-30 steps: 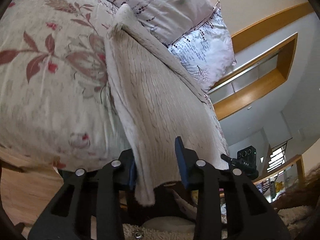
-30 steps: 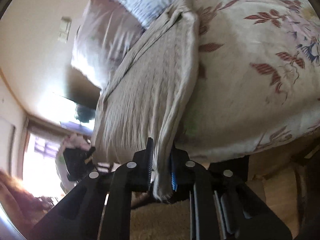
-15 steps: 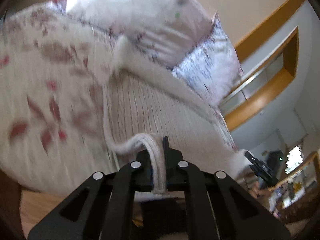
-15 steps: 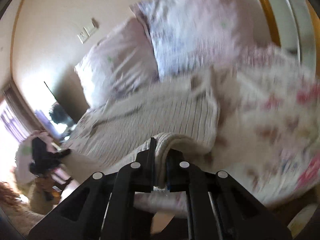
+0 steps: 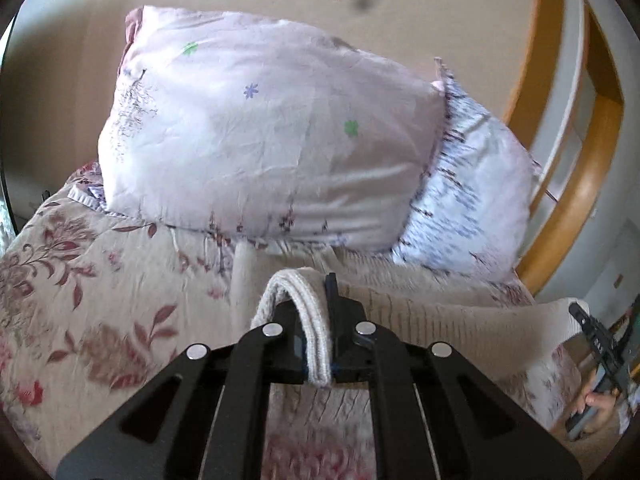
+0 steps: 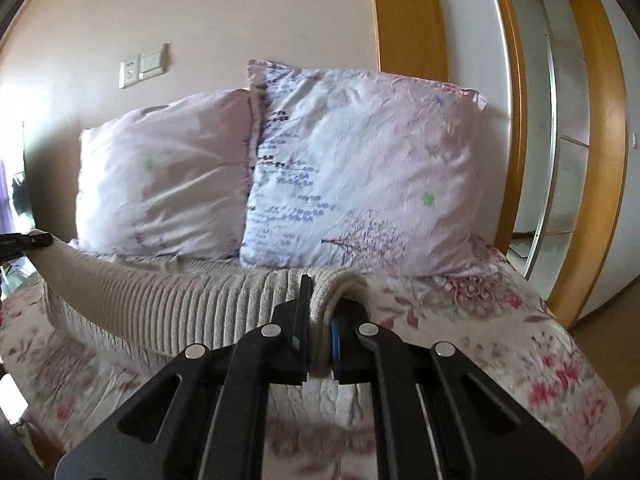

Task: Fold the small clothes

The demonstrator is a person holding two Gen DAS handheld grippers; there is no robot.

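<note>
A: Sweater (image 6: 168,304) position: where is it held, and why?

B: It is spread on the bed (image 6: 500,344), its near hem raised so it can be folded towards the pillows (image 6: 360,168).

A: Tool state?

B: Left tool (image 5: 316,344) and right tool (image 6: 318,340) are each clamped shut on a hem corner.

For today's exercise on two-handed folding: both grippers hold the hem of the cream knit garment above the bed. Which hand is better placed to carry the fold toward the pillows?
Neither alone, probably. The left gripper and right gripper each clamp one corner of the knit garment, hem stretched between them, so both should carry together.
</note>
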